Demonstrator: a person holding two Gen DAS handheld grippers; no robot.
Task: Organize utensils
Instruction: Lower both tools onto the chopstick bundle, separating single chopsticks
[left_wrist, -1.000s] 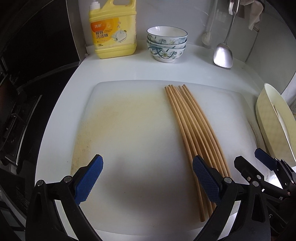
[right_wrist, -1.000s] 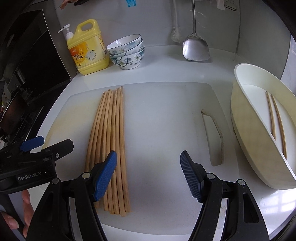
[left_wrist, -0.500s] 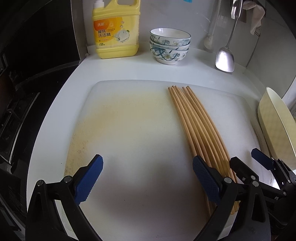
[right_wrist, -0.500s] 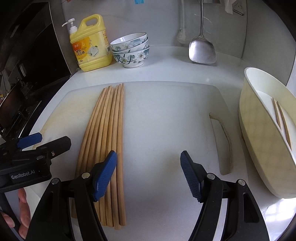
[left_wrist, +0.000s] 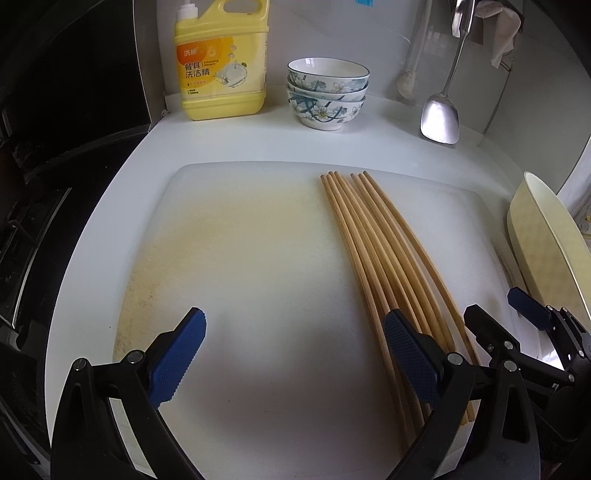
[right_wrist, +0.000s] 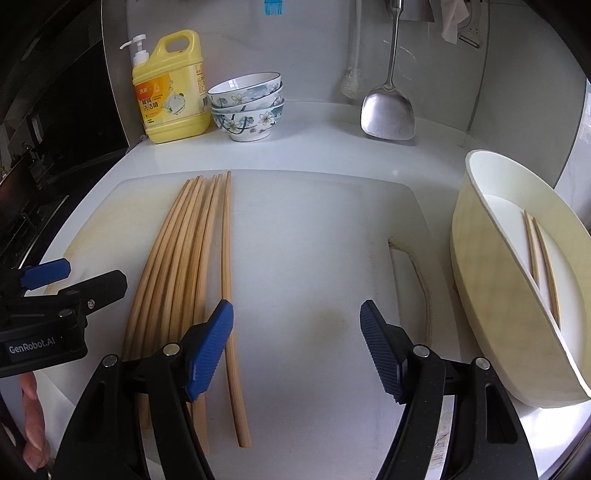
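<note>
Cream tub (right_wrist: 476, 280) holding two chopsticks (right_wrist: 535, 254), left claw (left_wrist: 291, 354) and right claw (right_wrist: 295, 347) wide apart, empty

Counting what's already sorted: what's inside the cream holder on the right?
Two chopsticks lie inside the cream holder; its near wall hides their lower ends and anything beneath.

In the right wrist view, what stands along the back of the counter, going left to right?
Yellow detergent bottle → stack of floral bowls → hanging white brush → metal spatula. Nearer the camera, the cream tray sits furthest right.
</note>
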